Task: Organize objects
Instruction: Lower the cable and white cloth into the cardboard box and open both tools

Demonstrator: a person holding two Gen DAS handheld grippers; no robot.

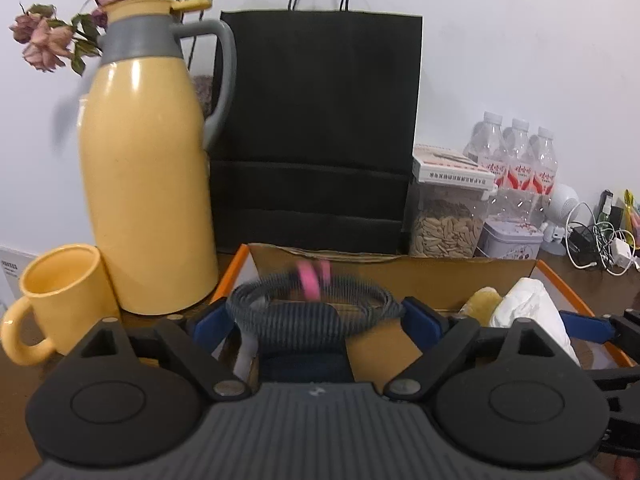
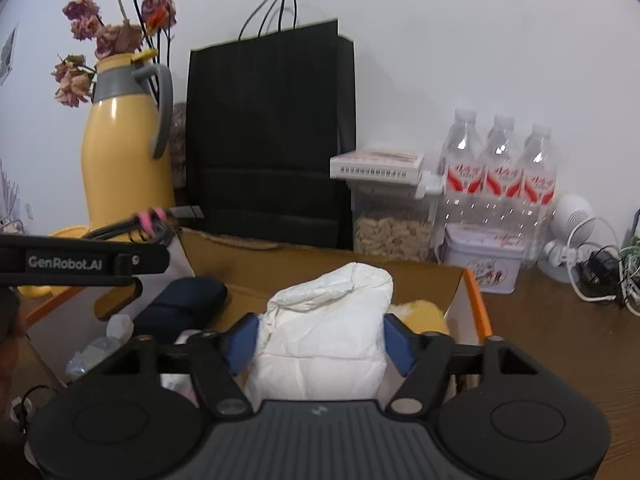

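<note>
Currently catalogued, tongs outward. Left gripper (image 1: 316, 320): blue pads pinching a coiled grey braided cable (image 1: 312, 300) bound by a pink tie (image 1: 310, 278), raised over the cardboard box (image 1: 400, 276). Judged light, limp and springy; the coil would sag, so the bound section by the tie seemed the best hold. Right gripper (image 2: 318, 344): blue pads closed against a crumpled white bag (image 2: 328, 320) sitting in the same box; judged soft, compressible, nearly weightless, best taken at mid-bulk. Also boxed: a dark soft pouch (image 2: 180, 304) at ten o'clock of the white bag and a yellow plush item (image 2: 420, 312) at three. Beyond, at eleven o'clock: glossy yellow thermos (image 1: 144, 184), rigid, and matching mug (image 1: 60, 292). At twelve: matte black paper bag (image 1: 320, 128). At one o'clock: clear seed jar (image 1: 448, 220) and water bottles (image 1: 516, 160).
</note>
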